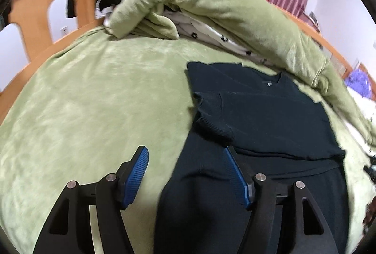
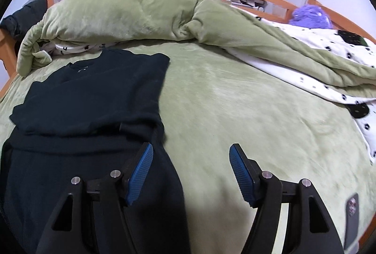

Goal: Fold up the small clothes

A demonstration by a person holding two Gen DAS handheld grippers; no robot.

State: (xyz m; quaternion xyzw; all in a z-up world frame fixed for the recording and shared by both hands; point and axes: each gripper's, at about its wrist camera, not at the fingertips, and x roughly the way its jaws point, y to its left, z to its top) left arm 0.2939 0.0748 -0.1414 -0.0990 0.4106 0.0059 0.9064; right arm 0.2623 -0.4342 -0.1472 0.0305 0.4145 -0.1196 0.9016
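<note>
Left wrist view: the left gripper (image 1: 185,174) hangs low over the bed (image 1: 94,94), aimed forward toward the heaped quilt (image 1: 235,9). Its blue-padded fingers (image 1: 137,174) stand wide apart and hold nothing; the right one overlaps the shirt's near left edge, the left one is over bare green cover. The shirt (image 1: 270,113) lies flat on the bed, right of centre, its long axis running away from the camera, collar (image 1: 270,80) at the far end near the quilt. It is dark, almost black, with the left sleeve (image 1: 211,115) folded inward across the body and a ribbed cuff showing.

Right wrist view: the right gripper (image 2: 191,174) also sits low and points forward, fingers (image 2: 242,174) spread wide, empty. Its left finger overlaps the shirt's (image 2: 89,99) near right edge; the other is over the bed (image 2: 258,113). Here the shirt lies left of centre, collar (image 2: 80,67) far, right side folded to a straight edge. A phone (image 2: 352,218) lies at the lower right.
</note>
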